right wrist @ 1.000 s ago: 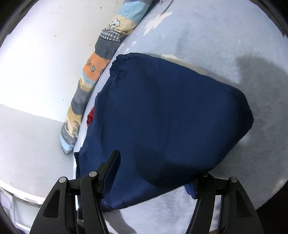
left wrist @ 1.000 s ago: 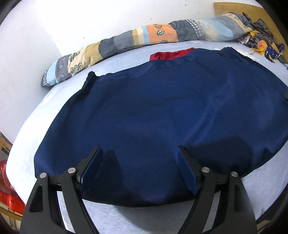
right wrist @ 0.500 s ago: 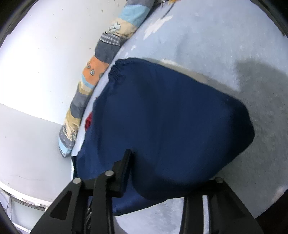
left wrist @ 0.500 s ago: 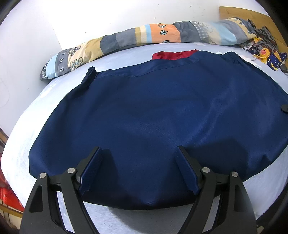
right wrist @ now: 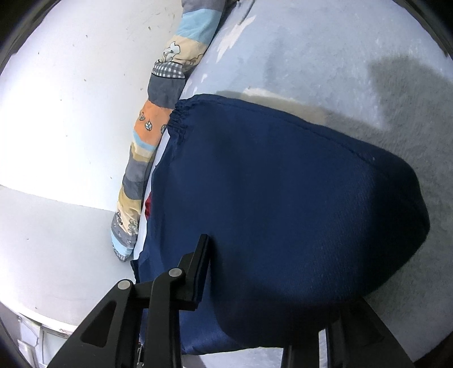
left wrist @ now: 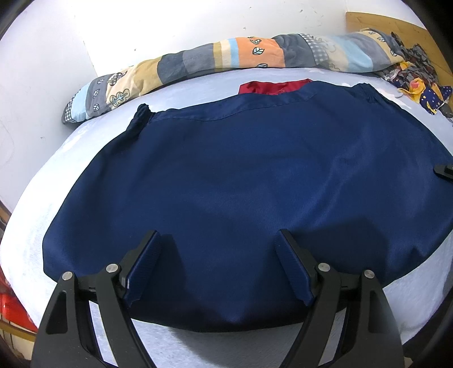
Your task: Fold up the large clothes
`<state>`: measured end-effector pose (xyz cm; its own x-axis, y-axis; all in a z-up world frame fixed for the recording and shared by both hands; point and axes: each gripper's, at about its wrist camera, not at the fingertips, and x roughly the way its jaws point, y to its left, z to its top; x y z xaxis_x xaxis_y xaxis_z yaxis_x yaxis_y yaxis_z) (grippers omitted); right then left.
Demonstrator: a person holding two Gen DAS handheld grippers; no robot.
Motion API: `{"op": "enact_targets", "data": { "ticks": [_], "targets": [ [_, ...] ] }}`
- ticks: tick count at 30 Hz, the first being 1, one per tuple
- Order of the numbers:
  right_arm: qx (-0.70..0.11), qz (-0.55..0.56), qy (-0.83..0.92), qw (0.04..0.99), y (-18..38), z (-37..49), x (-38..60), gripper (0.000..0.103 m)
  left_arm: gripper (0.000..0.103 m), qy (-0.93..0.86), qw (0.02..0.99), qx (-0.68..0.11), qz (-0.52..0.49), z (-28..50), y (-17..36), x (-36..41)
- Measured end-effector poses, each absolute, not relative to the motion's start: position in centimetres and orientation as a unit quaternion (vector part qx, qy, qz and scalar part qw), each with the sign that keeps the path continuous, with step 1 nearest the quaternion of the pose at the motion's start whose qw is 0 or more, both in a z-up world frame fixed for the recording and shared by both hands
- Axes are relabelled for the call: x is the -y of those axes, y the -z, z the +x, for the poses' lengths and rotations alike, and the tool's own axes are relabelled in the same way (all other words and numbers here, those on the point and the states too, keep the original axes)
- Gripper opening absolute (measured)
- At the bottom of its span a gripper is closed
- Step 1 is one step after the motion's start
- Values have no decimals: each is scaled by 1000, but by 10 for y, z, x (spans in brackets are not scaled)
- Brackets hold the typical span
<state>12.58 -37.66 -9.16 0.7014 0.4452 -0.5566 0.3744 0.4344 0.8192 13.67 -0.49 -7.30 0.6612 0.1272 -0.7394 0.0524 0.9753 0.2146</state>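
A large navy garment lies spread on the pale blue bed sheet, its gathered waistband at the far side. Red fabric peeks from under that far edge. My left gripper hovers over the near hem, jaws wide open, nothing pinched. In the right wrist view the same navy garment bulges up between the jaws of my right gripper, which is shut on a fold at its corner. One finger shows; the other is hidden under the cloth. A tip of the right gripper shows at the left view's right edge.
A long patchwork bolster lies along the white wall behind the garment. A heap of patterned cloth sits at the far right by a wooden board. Something red stands beside the bed at the near left.
My right gripper's jaws have narrowed onto the navy cloth, which now humps up between them. The left gripper stays open over the near hem.
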Motion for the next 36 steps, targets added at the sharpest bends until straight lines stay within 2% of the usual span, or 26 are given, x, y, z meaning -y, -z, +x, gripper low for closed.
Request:
{"op": "enact_targets", "data": {
  "ticks": [5, 8, 11, 13, 18, 20, 22, 24, 30, 32, 36],
  "targets": [
    [-381, 516, -24, 767, 85, 126, 374, 30, 83, -20, 905, -412, 107, 137, 73, 5],
    [-371, 514, -34, 773, 78, 126, 374, 22, 83, -20, 905, -412, 105, 137, 73, 5],
    [-365, 510, -39, 778, 73, 127, 373, 20, 82, -20, 906, -413, 95, 137, 71, 5],
    [-368, 517, -37, 772, 76, 128, 375, 20, 82, -19, 910, -409, 68, 137, 65, 1],
    [-385, 530, -29, 755, 85, 133, 377, 34, 82, -6, 916, -400, -3, 143, 53, -1],
    [-385, 529, -28, 756, 86, 134, 376, 34, 82, 10, 907, -422, -5, 148, 64, 10],
    [-385, 515, -30, 765, 83, 136, 374, 28, 85, 3, 900, -434, 39, 151, 77, 26],
    [-382, 494, -34, 780, 74, 137, 371, 16, 85, -9, 907, -411, 87, 145, 80, 40],
    [-352, 489, -57, 796, 48, 134, 364, 15, 85, -21, 919, -389, 60, 141, 65, 28],
    [-349, 494, -62, 794, 43, 134, 363, 15, 85, 0, 898, -435, 66, 147, 79, 31],
    [-358, 459, -57, 811, 21, 138, 352, 15, 85, 2, 909, -409, 82, 140, 64, 27]
  ]
}}
